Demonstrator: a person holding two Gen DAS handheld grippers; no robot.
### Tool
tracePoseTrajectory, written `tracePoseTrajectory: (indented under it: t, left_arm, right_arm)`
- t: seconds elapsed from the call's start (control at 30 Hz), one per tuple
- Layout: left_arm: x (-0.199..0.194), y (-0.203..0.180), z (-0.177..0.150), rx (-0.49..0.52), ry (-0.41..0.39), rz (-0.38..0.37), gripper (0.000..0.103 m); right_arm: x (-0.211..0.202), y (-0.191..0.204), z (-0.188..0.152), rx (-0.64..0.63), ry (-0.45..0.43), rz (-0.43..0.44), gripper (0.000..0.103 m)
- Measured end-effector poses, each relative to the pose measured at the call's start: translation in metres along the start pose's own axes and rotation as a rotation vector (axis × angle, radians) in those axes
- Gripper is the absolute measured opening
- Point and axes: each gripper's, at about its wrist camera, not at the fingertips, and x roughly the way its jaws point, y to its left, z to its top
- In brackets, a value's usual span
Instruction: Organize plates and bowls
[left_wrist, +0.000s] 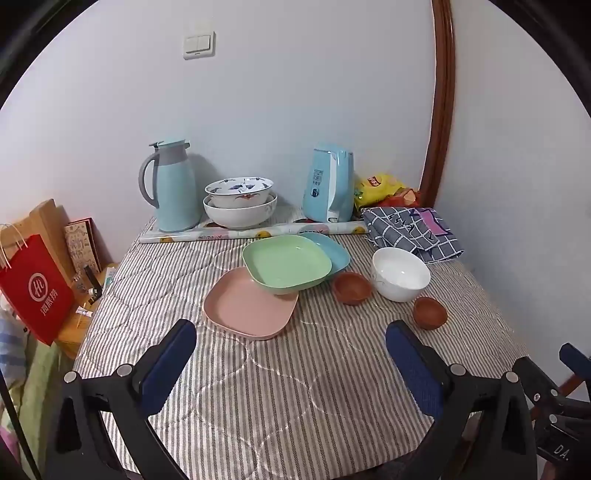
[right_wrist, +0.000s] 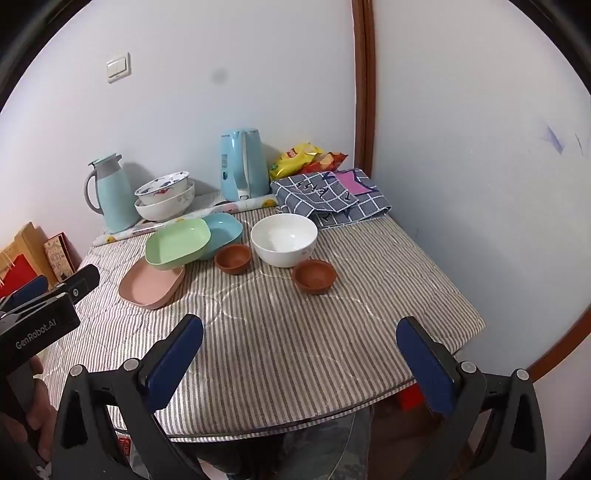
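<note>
Thermos (left_wrist: 171, 188), kettle (left_wrist: 328, 182) behind plates (left_wrist: 286, 264).

Three plates (left_wrist: 258, 291) overlap at the table's (left_wrist: 295, 387) middle; bowls (left_wrist: 400, 273) sit right of them; a jug (left_wrist: 171, 188) and kettle (left_wrist: 328, 184) stand behind.

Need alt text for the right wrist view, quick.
Open right tool hovers empty over a striped tablecloth. Beyond it: a white bowl between two small brown bowls, and a green plate overlapping pink and blue plates.
</note>
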Motion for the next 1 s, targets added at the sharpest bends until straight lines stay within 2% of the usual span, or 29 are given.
tracePoseTrajectory:
  t: [1.0]
  left_arm:
    - [0.0003, 0.0028, -0.0039, -0.012, -0.01, 0.014, 0.103]
  right_arm:
    - [-0.0043, 0.0059, -0.007, -0.011, -0.008, 0.006, 0.103]
